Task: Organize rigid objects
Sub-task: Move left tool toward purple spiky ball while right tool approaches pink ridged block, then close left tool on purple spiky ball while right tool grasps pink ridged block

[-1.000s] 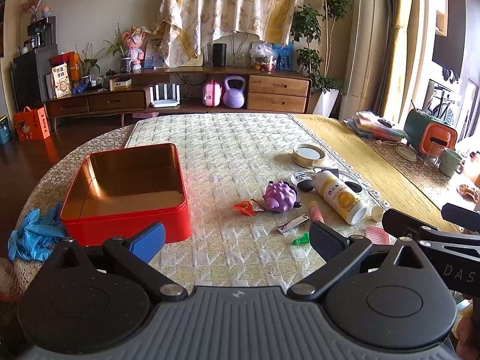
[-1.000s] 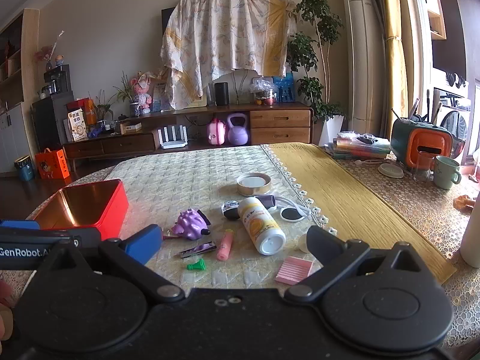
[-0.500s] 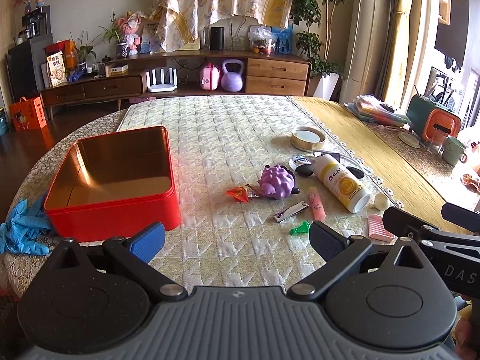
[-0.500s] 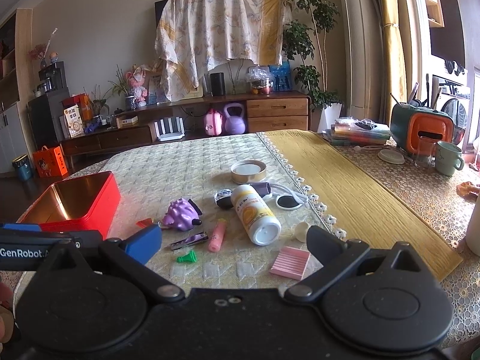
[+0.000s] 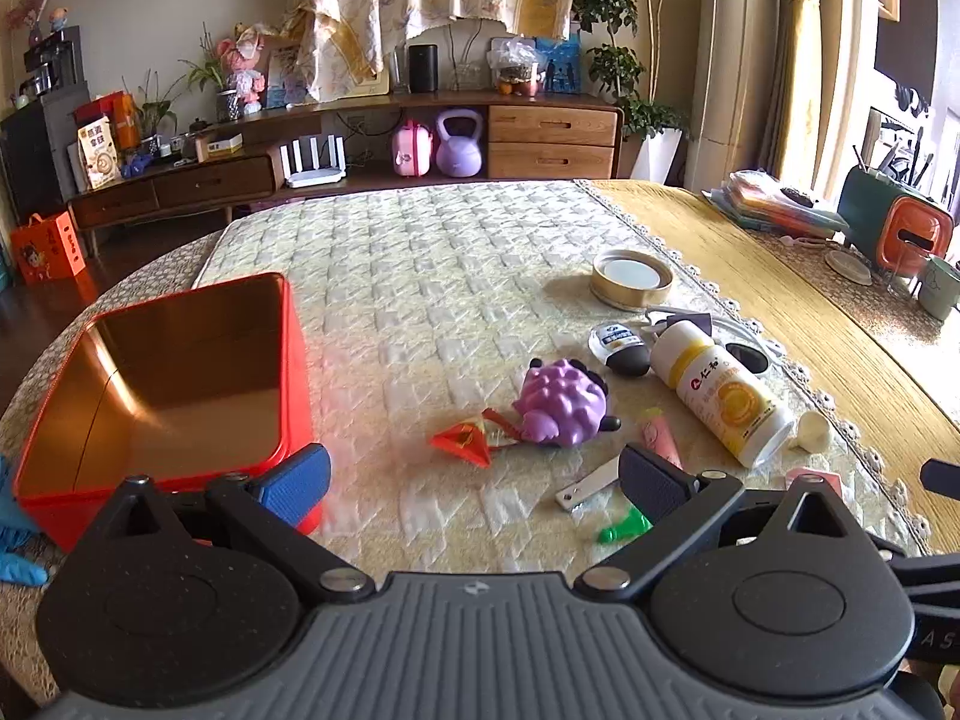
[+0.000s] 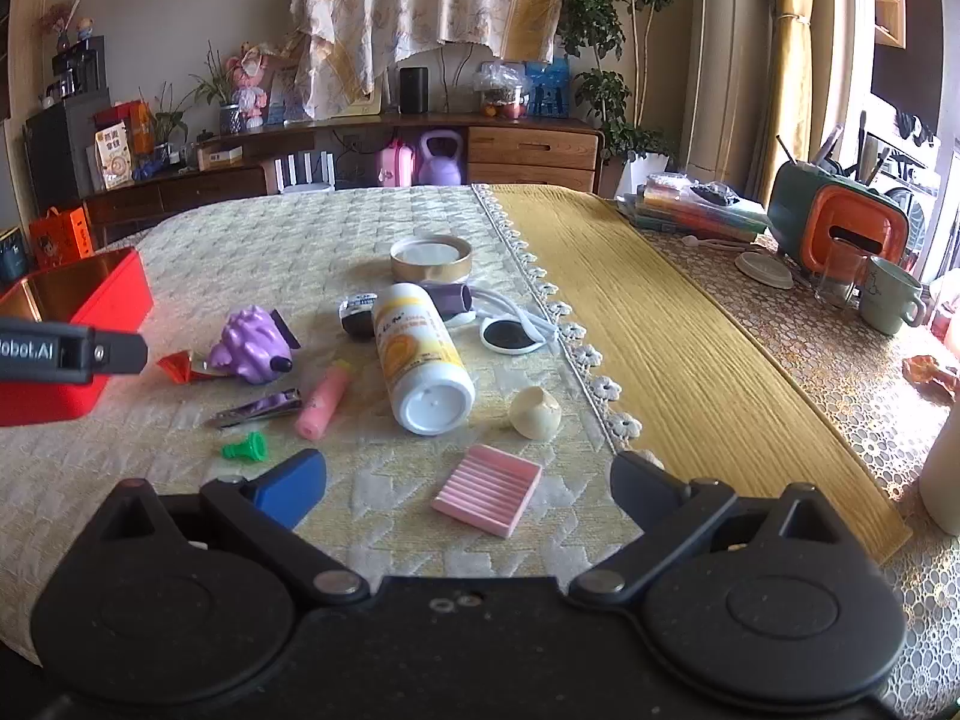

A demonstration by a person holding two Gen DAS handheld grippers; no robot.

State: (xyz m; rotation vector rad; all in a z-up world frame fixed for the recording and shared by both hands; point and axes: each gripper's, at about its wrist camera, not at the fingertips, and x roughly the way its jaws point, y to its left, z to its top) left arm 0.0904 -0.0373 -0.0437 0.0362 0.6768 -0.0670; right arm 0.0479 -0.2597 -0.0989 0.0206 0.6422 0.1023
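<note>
Room: living room with a low wooden sideboard along the far wall, a draped cloth above it and a potted plant at the right.
Surface: round table (image 5: 420, 276) covered with a quilted pale cloth, and a yellow runner (image 5: 780, 300) on its right part.

Left wrist view
Left gripper (image 5: 474, 483): fingers spread wide, nothing between them; it hovers over the near edge of the table.
Red tin box (image 5: 288, 372): open and empty, gold inside, on the left part of the table; the blue fingertip pad is in front of its near right corner.
Purple spiky toy (image 5: 561, 402): in the middle of the cloth, with a red folded paper piece (image 5: 462, 444) just beside it on the left.
White bottle (image 5: 726, 396): lies on its side, right of the toy, yellow label up.
Tape roll (image 5: 630, 279): lies flat, farther back than the bottle.
Nail clipper (image 5: 585, 486): near the right fingertip, partly hidden by it; a green small cap (image 5: 624, 528) is next to it.

Right wrist view
Right gripper (image 6: 468, 483): also wide apart and holding nothing.
Pink ridged block (image 6: 487, 489): lies flat between the two fingers, closest to the camera.
Pink tube (image 6: 324, 399): between the nail clipper (image 6: 258, 408) and the white bottle (image 6: 420, 360).
Cream small cup (image 6: 536, 411): on its side, right of the bottle bottom.
Red tin box (image 6: 114, 288): at the left edge, partly behind the other gripper's body.
Green mug (image 6: 888, 294): far right, well apart from the clutter.
</note>
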